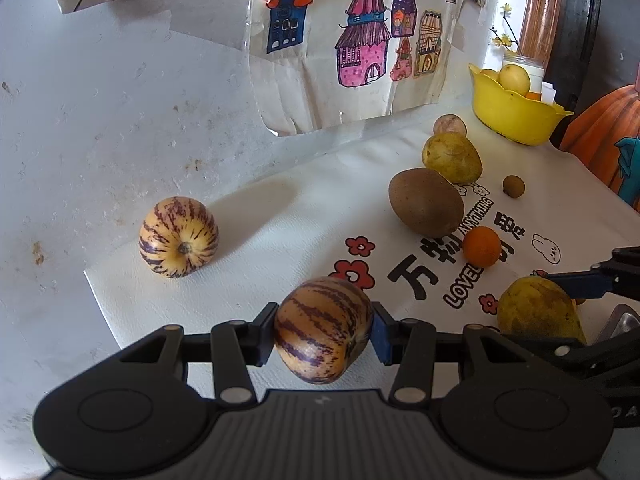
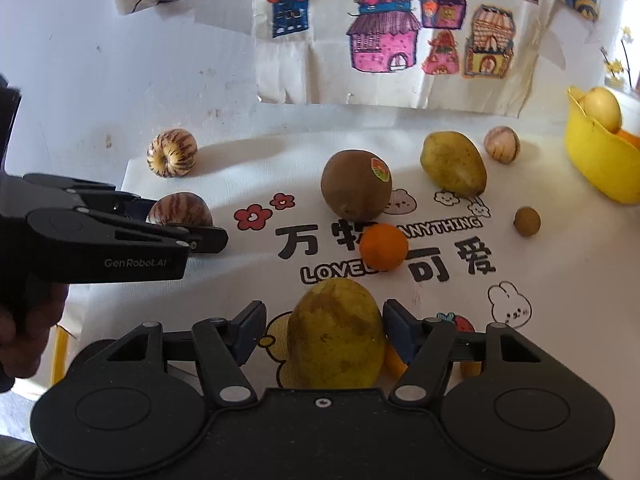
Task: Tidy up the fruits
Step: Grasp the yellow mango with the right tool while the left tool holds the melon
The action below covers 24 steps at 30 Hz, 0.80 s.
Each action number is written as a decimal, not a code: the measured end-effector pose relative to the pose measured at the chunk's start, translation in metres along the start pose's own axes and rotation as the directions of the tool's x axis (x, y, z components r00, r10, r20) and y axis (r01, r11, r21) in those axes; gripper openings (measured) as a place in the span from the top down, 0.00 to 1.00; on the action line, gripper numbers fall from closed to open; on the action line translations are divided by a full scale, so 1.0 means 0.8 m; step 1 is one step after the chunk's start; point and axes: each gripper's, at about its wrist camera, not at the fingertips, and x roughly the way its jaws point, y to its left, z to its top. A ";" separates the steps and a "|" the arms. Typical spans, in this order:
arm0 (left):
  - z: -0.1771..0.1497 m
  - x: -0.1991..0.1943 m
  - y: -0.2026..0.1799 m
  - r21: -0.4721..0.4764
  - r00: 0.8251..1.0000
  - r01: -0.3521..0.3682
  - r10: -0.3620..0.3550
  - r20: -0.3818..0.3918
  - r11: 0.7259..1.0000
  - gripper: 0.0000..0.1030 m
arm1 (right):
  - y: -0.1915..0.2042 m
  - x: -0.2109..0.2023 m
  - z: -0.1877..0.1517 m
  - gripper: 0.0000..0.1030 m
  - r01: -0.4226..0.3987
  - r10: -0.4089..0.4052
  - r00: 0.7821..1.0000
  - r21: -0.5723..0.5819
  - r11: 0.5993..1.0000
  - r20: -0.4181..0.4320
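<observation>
My left gripper (image 1: pixel 324 316) is shut on a purple-striped pepino melon (image 1: pixel 324 332), held just above the white printed cloth (image 1: pixel 248 280); in the right wrist view the left gripper (image 2: pixel 180 220) appears at the left. My right gripper (image 2: pixel 324 312) stands open around a yellow-green pear (image 2: pixel 336 336) that rests on the cloth. The right pad is at the pear's skin and a gap shows on the left side. A second striped pepino melon (image 1: pixel 179 237) lies on the cloth's far left corner.
On the cloth lie a brown kiwi (image 2: pixel 356 186), a small orange (image 2: pixel 383 247), another pear (image 2: pixel 452 163), a pale round fruit (image 2: pixel 501 145) and a tiny brown longan (image 2: pixel 527 221). A yellow bowl (image 2: pixel 596 160) with fruit stands at the right. Drawings hang on the wall behind.
</observation>
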 end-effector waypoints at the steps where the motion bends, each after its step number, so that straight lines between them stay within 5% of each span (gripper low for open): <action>1: 0.000 0.000 0.000 0.002 1.000 -0.001 0.001 0.001 1.000 0.50 | 0.002 0.001 0.000 0.34 0.004 -0.004 1.000 -0.011 1.000 -0.003; 6: 0.000 -0.001 0.001 -0.004 1.000 0.003 -0.003 0.000 1.000 0.50 | 0.000 -0.003 0.001 0.44 0.016 -0.016 1.000 -0.013 1.000 -0.009; 18: 0.000 -0.001 0.001 -0.009 1.000 0.001 -0.001 -0.004 1.000 0.50 | 0.011 0.010 -0.001 0.47 0.069 -0.069 0.998 -0.115 0.991 -0.001; 24: 0.000 -0.002 0.001 -0.014 1.000 -0.001 0.001 -0.004 1.000 0.50 | 0.009 0.009 0.001 0.48 0.016 -0.016 1.000 -0.060 0.998 0.009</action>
